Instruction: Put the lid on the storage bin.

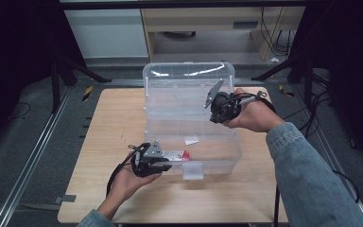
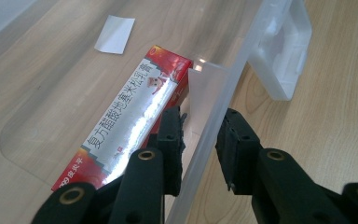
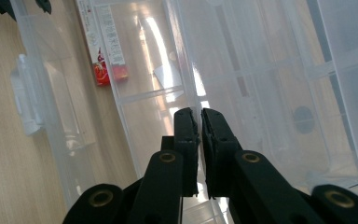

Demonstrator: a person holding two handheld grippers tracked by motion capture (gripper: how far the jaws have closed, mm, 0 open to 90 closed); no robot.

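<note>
Left gripper point(image 2: 200, 149) sits at the near left corner of the clear plastic box point(image 1: 227, 153), its jaws parted with the box's thin front wall standing between them, one jaw inside and one outside; the pads do not look pressed onto the wall, so it seems to be straddling rather than clamping. That placement probably serves to steady the box, which is light and would slide on the wooden table point(image 1: 113, 118). Just inside that wall lies the red and silver carton point(image 2: 130, 121), flat on the box floor along the near side, touching or nearly touching the inner jaw; a small white slip point(image 2: 115, 34) lies farther in, apart from it. Right gripper point(image 3: 199, 140) is held at the right edge of the upright lid point(image 1: 189, 80), at the far side, its jaws drawn nearly together with only a sliver of gap and nothing visibly between them. Its position suggests it is propping or guiding the lid so it stays open. A latch tab point(image 1: 192, 171) hangs from the near wall, unfastened.
</note>
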